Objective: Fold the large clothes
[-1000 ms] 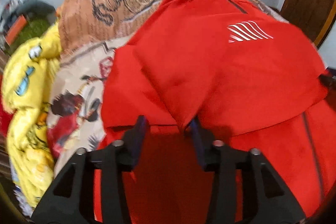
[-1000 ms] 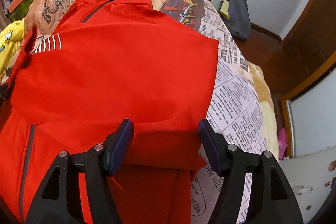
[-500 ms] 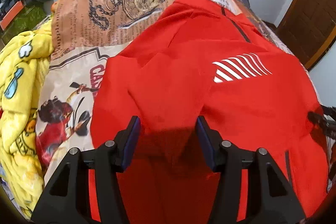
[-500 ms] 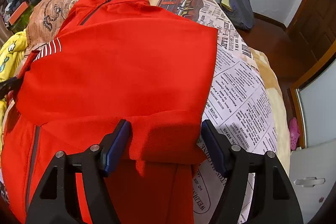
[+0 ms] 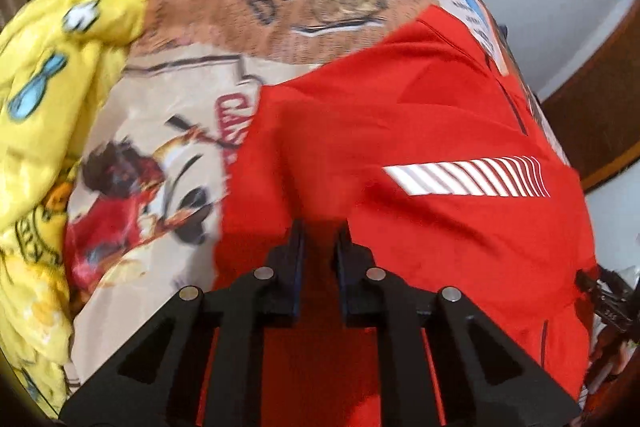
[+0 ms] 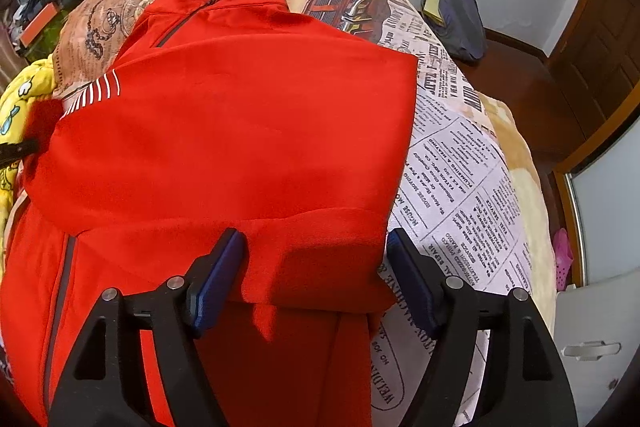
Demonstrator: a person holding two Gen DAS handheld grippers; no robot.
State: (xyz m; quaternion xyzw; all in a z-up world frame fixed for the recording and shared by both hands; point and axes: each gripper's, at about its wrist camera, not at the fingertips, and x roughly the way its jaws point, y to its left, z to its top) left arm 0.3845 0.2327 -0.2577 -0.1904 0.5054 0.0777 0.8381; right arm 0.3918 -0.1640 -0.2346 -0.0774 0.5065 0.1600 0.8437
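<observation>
A large red jacket (image 5: 420, 131) with a white striped chest logo (image 5: 468, 179) lies on the bed, its sleeves folded across the body. It also shows in the right wrist view (image 6: 240, 131), collar and zipper at the far end. My left gripper (image 5: 319, 235) is nearly shut, pinching a raised ridge of red fabric at the jacket's left side. My right gripper (image 6: 314, 247) is open, its blue-padded fingers straddling the folded sleeve cuff (image 6: 316, 259) at the jacket's right edge.
The bed carries a newspaper-and-car print sheet (image 6: 460, 163). A yellow cartoon blanket (image 5: 44, 115) is bunched along the left side. A dark bag (image 6: 456, 15) sits by the wall, with a wooden door (image 6: 600, 39) and a white cabinet (image 6: 592, 339) to the right.
My left gripper closed from open onto a ridge of the jacket fabric and swung left, blurring the view. My right gripper stayed open over the cuff with little movement.
</observation>
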